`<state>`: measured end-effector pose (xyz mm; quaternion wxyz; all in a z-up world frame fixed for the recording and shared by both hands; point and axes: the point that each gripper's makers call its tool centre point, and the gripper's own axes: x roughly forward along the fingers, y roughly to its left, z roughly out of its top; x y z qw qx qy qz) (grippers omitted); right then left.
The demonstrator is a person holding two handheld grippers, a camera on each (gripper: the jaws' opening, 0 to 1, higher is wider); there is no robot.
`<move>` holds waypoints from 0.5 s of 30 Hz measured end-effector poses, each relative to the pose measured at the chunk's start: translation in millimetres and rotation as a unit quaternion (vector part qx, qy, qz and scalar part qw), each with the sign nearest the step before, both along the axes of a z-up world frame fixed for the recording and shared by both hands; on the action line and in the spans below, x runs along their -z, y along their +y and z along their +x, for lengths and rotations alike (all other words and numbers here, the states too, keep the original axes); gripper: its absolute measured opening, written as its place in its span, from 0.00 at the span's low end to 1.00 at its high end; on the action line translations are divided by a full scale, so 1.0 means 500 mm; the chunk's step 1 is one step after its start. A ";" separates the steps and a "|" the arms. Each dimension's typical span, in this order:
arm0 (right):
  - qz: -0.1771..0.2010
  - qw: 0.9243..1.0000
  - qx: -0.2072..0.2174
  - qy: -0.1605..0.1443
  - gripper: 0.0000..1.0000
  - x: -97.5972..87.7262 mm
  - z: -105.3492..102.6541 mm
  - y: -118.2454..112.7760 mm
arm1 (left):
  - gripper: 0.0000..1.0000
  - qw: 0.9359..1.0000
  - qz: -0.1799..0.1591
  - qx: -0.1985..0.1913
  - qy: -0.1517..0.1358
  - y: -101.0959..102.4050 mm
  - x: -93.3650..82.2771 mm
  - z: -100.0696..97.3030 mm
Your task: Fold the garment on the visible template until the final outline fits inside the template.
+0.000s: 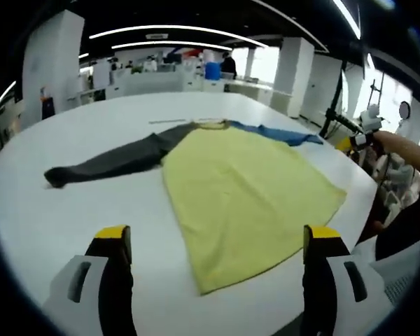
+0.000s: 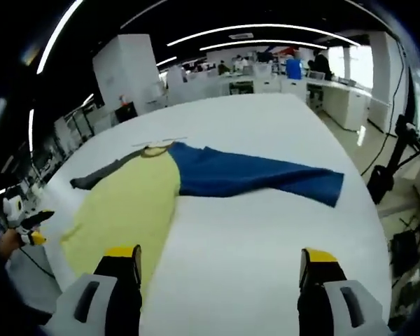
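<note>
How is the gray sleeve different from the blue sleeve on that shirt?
The gray sleeve is dark gray, while the blue sleeve is bright blue. They stick out from opposite sides of the yellow body. In the left gripper view the gray sleeve stretches long across the white table, while the blue sleeve looks short there because it points away. Both lie flat, spread out and unfolded, joined to the same shirt, and neither gripper is touching them.

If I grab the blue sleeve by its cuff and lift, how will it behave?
The blue sleeve lies flat and thin on the white table, so it will probably hang limp and fold. It likely feels light. Being joined to the yellow body, lifting far may drag that along.
</note>
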<state>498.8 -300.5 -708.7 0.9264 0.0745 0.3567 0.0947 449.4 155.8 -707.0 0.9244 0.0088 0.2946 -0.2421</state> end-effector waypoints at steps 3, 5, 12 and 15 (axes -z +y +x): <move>0.017 1.000 0.020 -0.002 0.89 -0.004 0.019 -0.026 | 0.99 1.000 -0.010 -0.002 0.005 0.000 -0.004 0.001; 0.030 0.999 0.034 -0.003 0.87 -0.009 0.031 -0.040 | 0.99 1.000 -0.016 -0.004 0.004 -0.001 -0.007 0.001; 0.021 0.998 0.054 -0.004 0.84 -0.007 0.080 -0.094 | 0.99 1.000 -0.014 -0.003 0.003 0.000 -0.009 0.002; 0.018 0.997 0.071 -0.013 0.79 -0.001 0.102 -0.126 | 0.99 1.000 -0.012 -0.001 -0.001 0.000 -0.011 0.003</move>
